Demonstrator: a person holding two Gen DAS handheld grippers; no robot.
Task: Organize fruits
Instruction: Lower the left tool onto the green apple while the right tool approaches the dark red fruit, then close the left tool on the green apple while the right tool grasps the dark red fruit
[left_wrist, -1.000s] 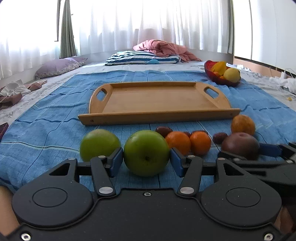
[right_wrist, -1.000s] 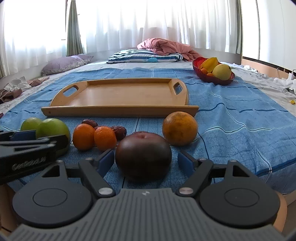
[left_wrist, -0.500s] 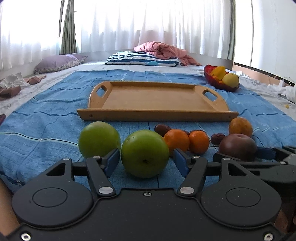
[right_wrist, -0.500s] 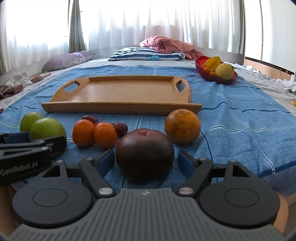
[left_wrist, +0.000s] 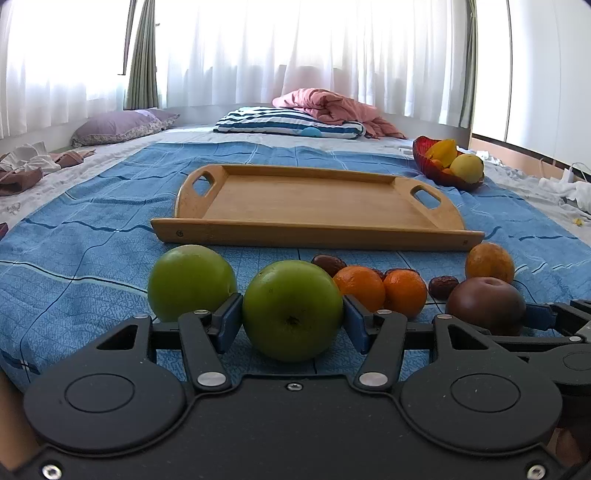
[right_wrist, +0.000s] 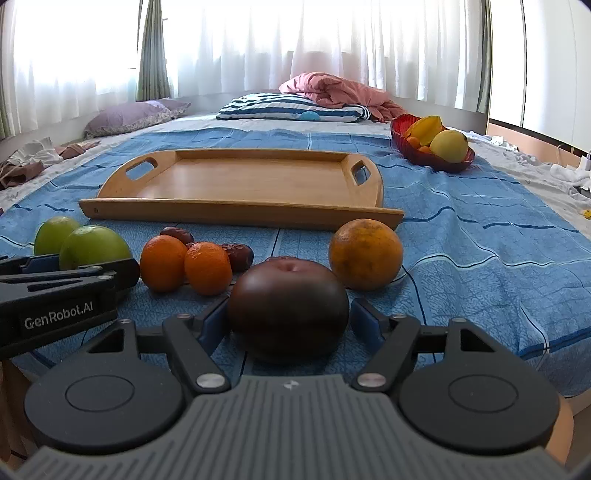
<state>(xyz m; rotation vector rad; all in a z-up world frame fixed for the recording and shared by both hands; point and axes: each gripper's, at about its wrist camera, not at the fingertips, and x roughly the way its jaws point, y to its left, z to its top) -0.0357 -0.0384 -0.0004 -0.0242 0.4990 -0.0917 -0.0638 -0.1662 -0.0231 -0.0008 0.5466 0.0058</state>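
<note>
At the lower centre of the left wrist view, our left tongs (left_wrist: 292, 318) are closing on a green apple (left_wrist: 292, 309); both blue pads (left_wrist: 229, 320) touch its sides. A second green apple (left_wrist: 191, 281) sits just to its left on the blue bedspread (left_wrist: 85, 251). In the right wrist view, our right tongs (right_wrist: 288, 320) are closing around a dark plum-coloured fruit (right_wrist: 289, 305), the left pad at its skin, the right pad just clear. 2 small oranges (right_wrist: 184, 263), some dates (right_wrist: 240, 254) and a larger orange (right_wrist: 365, 253) lie before the empty wooden tray (right_wrist: 236, 184). A red fruit bowl (right_wrist: 432, 147) stands upper right.
</note>
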